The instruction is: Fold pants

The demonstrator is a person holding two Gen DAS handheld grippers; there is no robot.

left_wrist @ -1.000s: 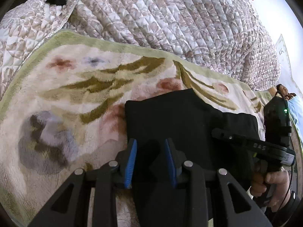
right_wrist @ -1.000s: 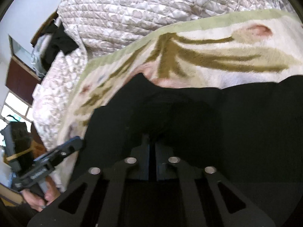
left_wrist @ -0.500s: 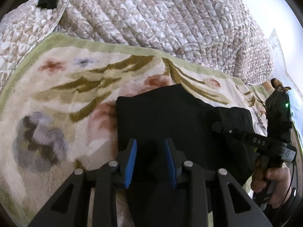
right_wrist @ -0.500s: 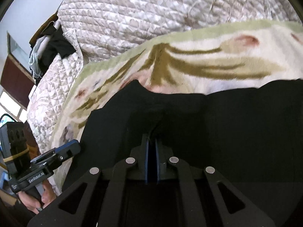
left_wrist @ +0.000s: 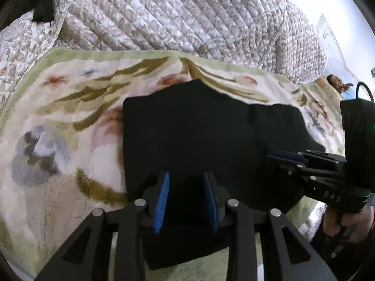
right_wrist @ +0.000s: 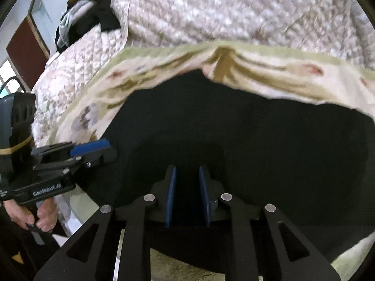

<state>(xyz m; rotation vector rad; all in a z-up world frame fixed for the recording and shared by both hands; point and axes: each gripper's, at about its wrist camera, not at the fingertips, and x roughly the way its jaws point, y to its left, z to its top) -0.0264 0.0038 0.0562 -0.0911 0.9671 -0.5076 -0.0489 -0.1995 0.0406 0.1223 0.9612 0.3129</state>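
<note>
Black pants (left_wrist: 192, 135) are lying folded on the floral blanket (left_wrist: 58, 117). My left gripper (left_wrist: 186, 196) and right gripper (right_wrist: 187, 194) hover over them, both jaws parted, holding nothing.

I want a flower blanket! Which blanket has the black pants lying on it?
The fuzzy flower blanket with the green border holds the black pants. The quilted blanket behind holds none.
</note>
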